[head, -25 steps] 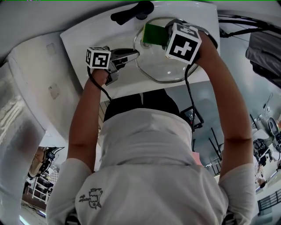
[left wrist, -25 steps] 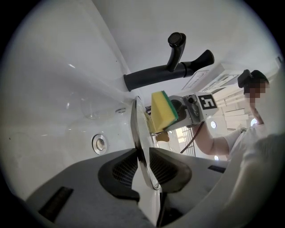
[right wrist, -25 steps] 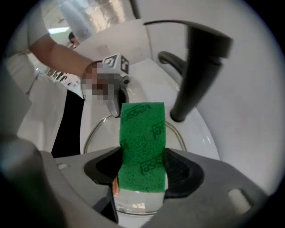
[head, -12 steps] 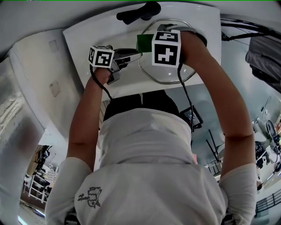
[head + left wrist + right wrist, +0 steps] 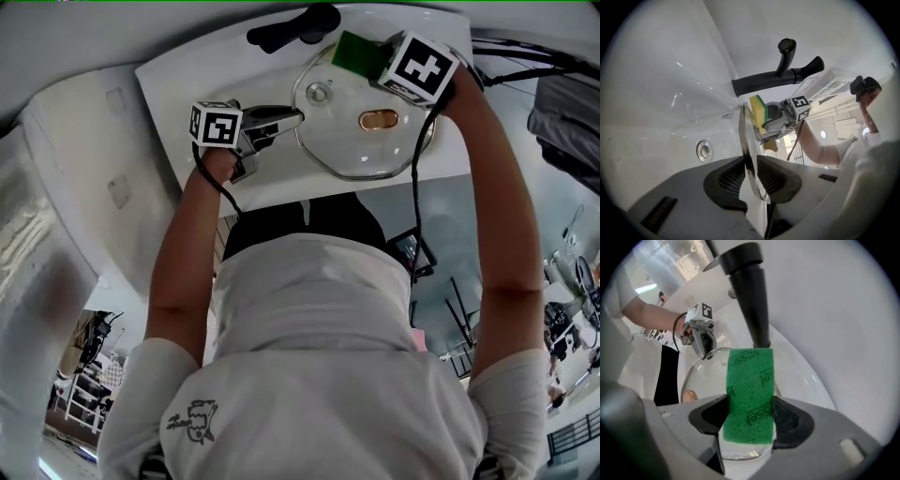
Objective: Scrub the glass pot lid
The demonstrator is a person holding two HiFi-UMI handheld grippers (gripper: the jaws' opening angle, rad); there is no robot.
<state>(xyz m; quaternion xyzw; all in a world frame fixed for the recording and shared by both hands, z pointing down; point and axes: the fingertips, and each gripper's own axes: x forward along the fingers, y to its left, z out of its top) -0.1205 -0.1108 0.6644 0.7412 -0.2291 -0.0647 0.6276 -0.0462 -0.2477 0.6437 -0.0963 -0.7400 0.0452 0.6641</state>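
Head view: left hand-held gripper [image 5: 286, 120] reaches in nearly level and pinches the rim of the round clear glass pot lid [image 5: 361, 150], bracing it over the white sink basin [image 5: 187, 84].

Left gripper view: lid seen edge-on, rim caught between both pads (held steady for scrubbing, I judge).

Right gripper view: right hand-held gripper [image 5: 749, 420], aimed steeply down, clamps the green scouring sponge [image 5: 750, 380] at the lid's far edge.

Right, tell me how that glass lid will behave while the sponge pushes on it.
The glass lid should stay stiff, not flex. The left claw pinches only its thin rim, so a sponge push away from that grip may pivot it. Smooth glass probably slips easily, and could crack against the sink.
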